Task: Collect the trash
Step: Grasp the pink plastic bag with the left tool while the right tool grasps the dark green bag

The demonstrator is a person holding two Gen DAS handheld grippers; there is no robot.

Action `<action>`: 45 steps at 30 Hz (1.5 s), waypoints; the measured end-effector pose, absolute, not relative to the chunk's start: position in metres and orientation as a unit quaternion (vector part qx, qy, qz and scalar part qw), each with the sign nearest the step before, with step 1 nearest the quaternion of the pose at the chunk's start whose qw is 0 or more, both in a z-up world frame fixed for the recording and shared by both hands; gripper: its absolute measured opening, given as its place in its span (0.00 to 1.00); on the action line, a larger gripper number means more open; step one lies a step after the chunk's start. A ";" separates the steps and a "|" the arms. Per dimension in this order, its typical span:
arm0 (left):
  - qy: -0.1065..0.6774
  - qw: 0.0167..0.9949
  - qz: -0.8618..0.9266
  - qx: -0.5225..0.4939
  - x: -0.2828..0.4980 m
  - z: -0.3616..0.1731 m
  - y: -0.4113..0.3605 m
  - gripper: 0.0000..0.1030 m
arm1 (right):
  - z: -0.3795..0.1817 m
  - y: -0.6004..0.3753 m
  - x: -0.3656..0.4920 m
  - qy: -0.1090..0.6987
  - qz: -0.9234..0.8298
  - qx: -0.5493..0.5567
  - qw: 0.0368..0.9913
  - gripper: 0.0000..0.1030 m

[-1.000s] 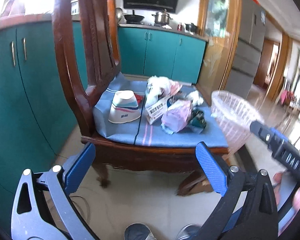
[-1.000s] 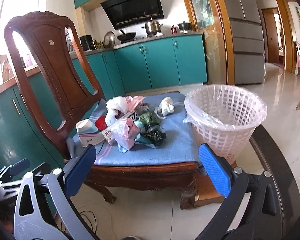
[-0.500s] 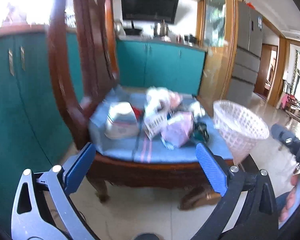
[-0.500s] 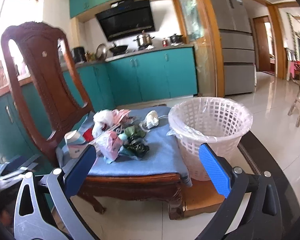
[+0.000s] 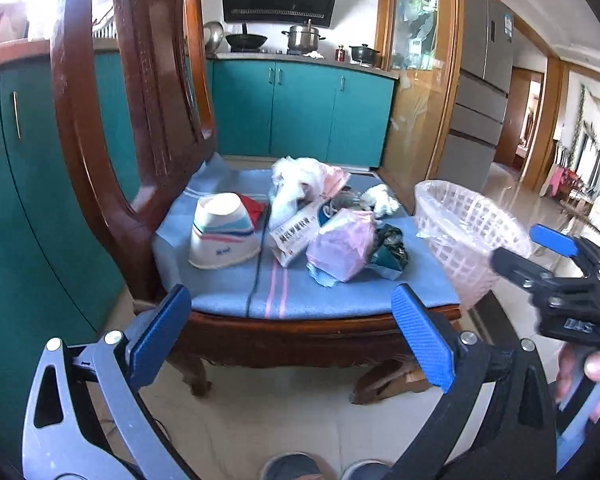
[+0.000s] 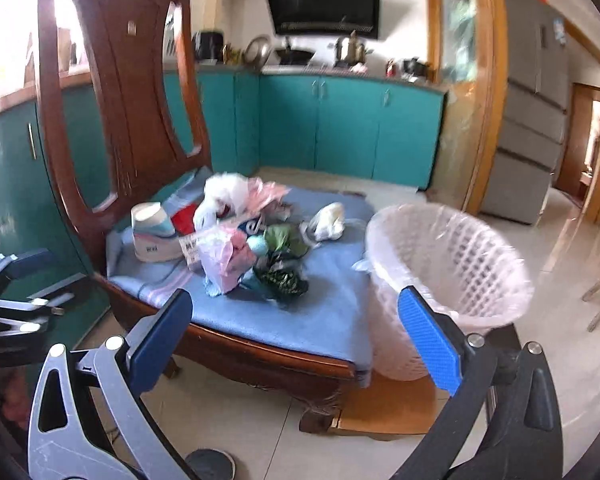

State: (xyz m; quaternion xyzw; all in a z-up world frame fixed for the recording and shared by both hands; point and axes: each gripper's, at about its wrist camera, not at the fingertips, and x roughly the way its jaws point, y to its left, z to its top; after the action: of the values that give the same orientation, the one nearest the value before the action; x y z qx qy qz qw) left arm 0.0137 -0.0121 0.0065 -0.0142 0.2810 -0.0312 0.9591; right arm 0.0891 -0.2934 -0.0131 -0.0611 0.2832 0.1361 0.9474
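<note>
Two grippers point(image 5: 292, 332) point(image 6: 296, 334) empty, spread; one basket point(image 6: 452, 264); one chair point(image 6: 116, 92).

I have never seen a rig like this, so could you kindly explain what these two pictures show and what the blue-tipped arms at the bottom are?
Those are two hand-held grippers, one in each of a person's hands, each with a fisheye camera looking along its fingers. One picture is from the left gripper, the other from the right gripper. Both are open and hold nothing. Ahead is a wooden chair with a blue cushion bearing trash: an overturned paper bowl, a printed box, a pink bag and crumpled wrappers. A lined white basket stands beside the seat.
</note>
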 end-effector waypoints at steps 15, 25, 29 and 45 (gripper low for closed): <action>0.356 0.925 -0.116 0.059 0.136 -0.035 -0.060 0.97 | -0.075 -0.292 0.177 0.340 0.239 -0.167 0.894 0.90; 0.405 0.902 -0.149 0.030 0.189 -0.062 -0.075 0.54 | -0.083 -0.279 0.174 0.324 0.269 -0.200 0.885 0.90; 0.376 0.916 -0.134 0.033 0.171 -0.044 -0.066 0.51 | -0.082 -0.271 0.178 0.315 0.264 -0.202 0.889 0.90; 0.274 0.959 -0.045 -0.053 0.091 0.024 0.010 0.50 | -0.093 -0.263 0.229 0.383 0.208 -0.095 0.895 0.52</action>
State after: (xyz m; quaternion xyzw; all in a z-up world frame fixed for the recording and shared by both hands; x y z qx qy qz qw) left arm 0.0907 0.0101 0.0242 -0.0532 0.2736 -0.0446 0.9593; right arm 0.2287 -0.2633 -0.0929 -0.0947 0.3832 0.2077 0.8950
